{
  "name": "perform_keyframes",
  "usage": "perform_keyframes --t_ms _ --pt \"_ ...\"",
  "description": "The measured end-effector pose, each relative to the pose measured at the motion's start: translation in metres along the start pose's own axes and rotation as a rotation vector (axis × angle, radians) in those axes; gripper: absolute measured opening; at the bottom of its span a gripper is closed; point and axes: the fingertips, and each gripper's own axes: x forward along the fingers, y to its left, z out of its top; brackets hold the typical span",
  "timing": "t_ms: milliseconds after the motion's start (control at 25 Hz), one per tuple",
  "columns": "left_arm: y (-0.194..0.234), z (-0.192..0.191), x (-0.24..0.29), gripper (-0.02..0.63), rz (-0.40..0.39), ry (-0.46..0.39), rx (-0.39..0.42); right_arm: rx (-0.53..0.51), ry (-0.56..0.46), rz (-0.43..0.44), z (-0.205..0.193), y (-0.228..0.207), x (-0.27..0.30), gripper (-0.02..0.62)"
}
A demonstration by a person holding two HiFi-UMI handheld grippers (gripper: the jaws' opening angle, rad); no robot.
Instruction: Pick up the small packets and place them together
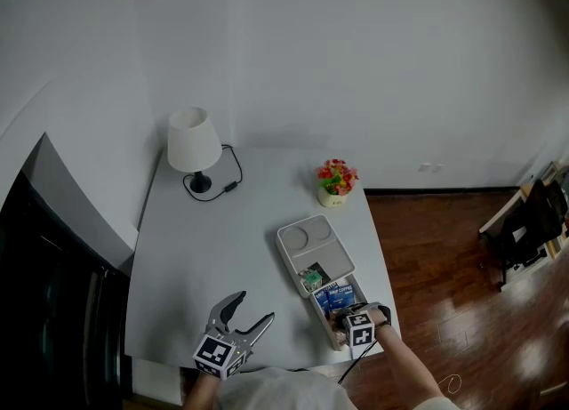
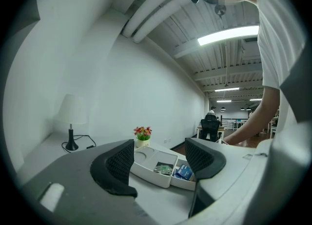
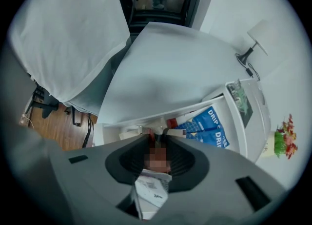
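- Head view: on the white table (image 1: 213, 239), a lamp (image 1: 194, 146) and a flowerpot (image 1: 336, 181) stand well beyond both grippers. The left gripper (image 1: 255, 307) hovers empty with its fingers apart.
- Left gripper view: beyond the spread fingers (image 2: 122, 163), the tray (image 2: 146, 170) holds a green packet (image 2: 163, 169).
- Right gripper view: the right gripper (image 3: 157, 136) clamps a small white packet (image 3: 153, 187), whose long axis runs back along the fingers. The blue packets (image 3: 209, 121) lie just past the tips.

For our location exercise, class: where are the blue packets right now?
Head view, table's front right: the blue packets lie in a white tray compartment, just beyond the right claw and beside the green packet.
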Motion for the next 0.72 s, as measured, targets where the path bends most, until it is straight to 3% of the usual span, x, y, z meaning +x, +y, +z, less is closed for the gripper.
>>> perform_keyframes --t_ms 360,720 --pt "-0.009 -0.003 0.010 0.325 -0.028 0.005 -0.003 0.050 -0.097 -0.146 0.018 -0.017 -0.063 0.112" --pt "-0.015 -0.003 0.018 0.325 -0.034 0.001 -0.006 0.033 -0.065 -0.257 -0.015 -0.077 -0.107 0.110"
